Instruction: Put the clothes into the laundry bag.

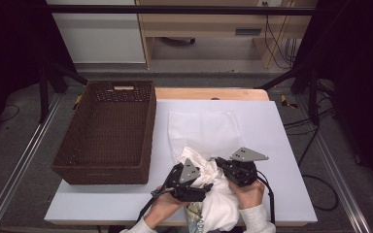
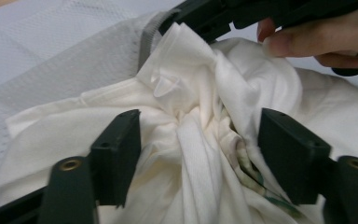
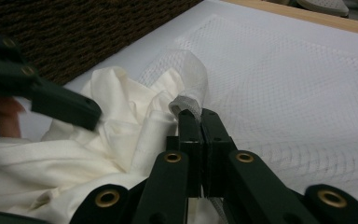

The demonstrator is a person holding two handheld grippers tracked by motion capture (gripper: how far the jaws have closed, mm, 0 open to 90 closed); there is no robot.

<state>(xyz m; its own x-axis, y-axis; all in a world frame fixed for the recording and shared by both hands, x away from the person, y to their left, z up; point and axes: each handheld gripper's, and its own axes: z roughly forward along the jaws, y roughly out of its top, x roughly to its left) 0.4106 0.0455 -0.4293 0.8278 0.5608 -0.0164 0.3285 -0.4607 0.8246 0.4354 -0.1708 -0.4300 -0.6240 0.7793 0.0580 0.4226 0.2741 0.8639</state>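
Table (image 1: 291,194): white top, wooden strip at the far edge.

Wicker basket (image 1: 108,131): dark brown, rectangular, on the table's left side, nothing seen inside.

Mesh laundry bag (image 1: 201,128): white netting, lying flat right of the basket, its grey-banded mouth (image 3: 186,103) lifted toward the person.

White garment (image 1: 218,199): bunched cotton at the near edge, part of it already pushed into the bag's mouth, the rest trailing off the table toward the person.

Right gripper (image 3: 199,116): jaws pressed together, pinching the mouth's rim to hold it up.

Left gripper (image 2: 198,154): jaws spread on either side of a gathered fold, pads not visibly pressing it.

Step, as judged: stuffing the garment into the bag. The next move likely calls for closing on the fold and pushing it deeper while the rim stays raised.
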